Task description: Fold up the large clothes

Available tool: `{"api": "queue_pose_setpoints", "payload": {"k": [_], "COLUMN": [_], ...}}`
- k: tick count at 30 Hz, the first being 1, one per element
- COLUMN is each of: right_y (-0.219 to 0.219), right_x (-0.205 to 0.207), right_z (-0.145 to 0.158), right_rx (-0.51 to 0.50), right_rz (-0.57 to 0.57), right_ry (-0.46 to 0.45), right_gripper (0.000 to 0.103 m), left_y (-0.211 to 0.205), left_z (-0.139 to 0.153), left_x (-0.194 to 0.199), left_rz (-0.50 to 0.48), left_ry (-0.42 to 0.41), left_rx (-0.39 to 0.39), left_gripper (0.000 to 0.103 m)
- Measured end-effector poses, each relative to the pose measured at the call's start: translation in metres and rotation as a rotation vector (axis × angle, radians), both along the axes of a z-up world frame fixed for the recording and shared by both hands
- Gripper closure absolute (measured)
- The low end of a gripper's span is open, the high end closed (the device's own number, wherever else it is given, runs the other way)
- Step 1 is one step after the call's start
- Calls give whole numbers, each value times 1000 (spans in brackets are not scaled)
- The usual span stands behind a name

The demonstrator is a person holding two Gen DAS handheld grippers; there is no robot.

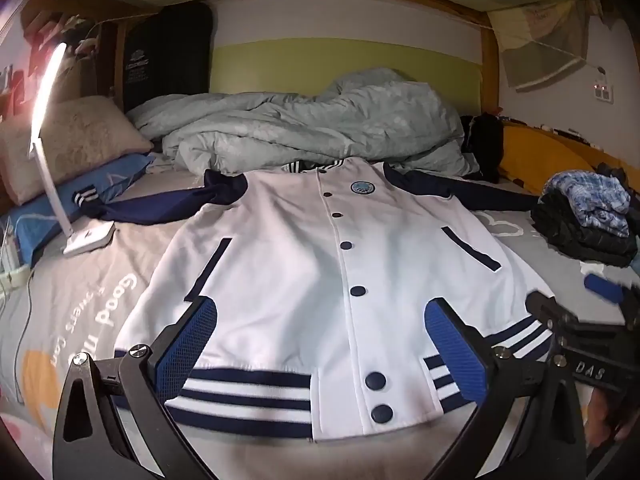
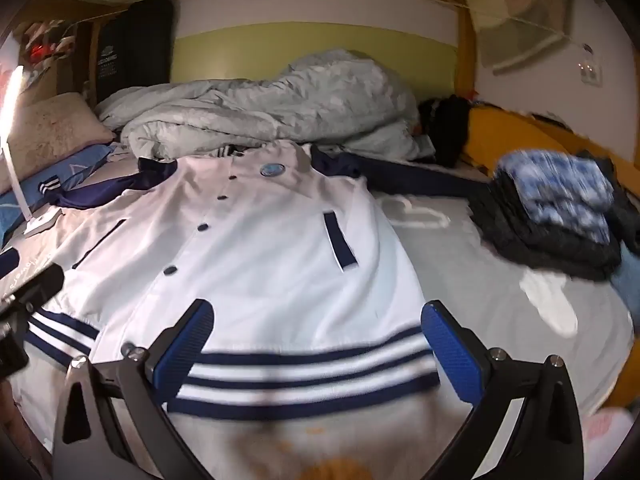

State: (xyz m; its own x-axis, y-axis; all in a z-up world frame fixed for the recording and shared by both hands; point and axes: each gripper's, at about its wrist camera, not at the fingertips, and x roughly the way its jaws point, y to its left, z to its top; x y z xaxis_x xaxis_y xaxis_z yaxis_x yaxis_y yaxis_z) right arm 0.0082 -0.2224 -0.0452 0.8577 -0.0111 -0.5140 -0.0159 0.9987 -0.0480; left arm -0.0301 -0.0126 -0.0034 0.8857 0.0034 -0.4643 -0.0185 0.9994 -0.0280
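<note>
A white varsity jacket (image 1: pixel 304 264) with navy sleeves, navy buttons and a striped hem lies buttoned and face up on the grey bedsheet (image 1: pixel 80 292), sleeves spread to both sides. My left gripper (image 1: pixel 320 354) hovers open above the hem near the button line, nothing between its blue pads. The right gripper (image 1: pixel 580 312) shows at the right edge of the left wrist view. In the right wrist view the jacket (image 2: pixel 256 248) fills the left and middle, and my right gripper (image 2: pixel 318 354) hangs open over the jacket's right hem corner. The left gripper (image 2: pixel 24 292) shows dark at the left edge.
A crumpled pale quilt (image 1: pixel 304 128) lies behind the jacket. A lit white desk lamp (image 1: pixel 60 152) stands on the bed at left beside pillows (image 1: pixel 76 140). A stack of folded dark and blue clothes (image 2: pixel 560 216) sits at right. Wooden bed frame (image 1: pixel 490 56) surrounds.
</note>
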Motion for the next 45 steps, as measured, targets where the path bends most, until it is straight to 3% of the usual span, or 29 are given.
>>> {"api": "queue_pose_setpoints", "payload": {"k": [5,10,30,38,45], "right_y": [-1,-1,0,2,1], "right_x": [3,-2,-4,-2,-1], "right_z": [3,3,0,0,1], "right_rx": [18,-12,-28,-38,-24], "right_rz": [3,-28,-9,7,12], "right_ry": [43,-4,-11,6,3], "right_gripper": [0,0,0,0,0], "left_y": [-9,-13,-11,-1,2], "left_z": [-2,-4,7,8,4], "left_x": [-3,-8,-19,-12,-7], "left_rz": [-18,-14,-30,-54,-41], "left_ry": [-7,-36,-68,-38,-17], "left_rx": [55,100,58,-16,-26], "left_gripper": [0,0,0,0,0]}}
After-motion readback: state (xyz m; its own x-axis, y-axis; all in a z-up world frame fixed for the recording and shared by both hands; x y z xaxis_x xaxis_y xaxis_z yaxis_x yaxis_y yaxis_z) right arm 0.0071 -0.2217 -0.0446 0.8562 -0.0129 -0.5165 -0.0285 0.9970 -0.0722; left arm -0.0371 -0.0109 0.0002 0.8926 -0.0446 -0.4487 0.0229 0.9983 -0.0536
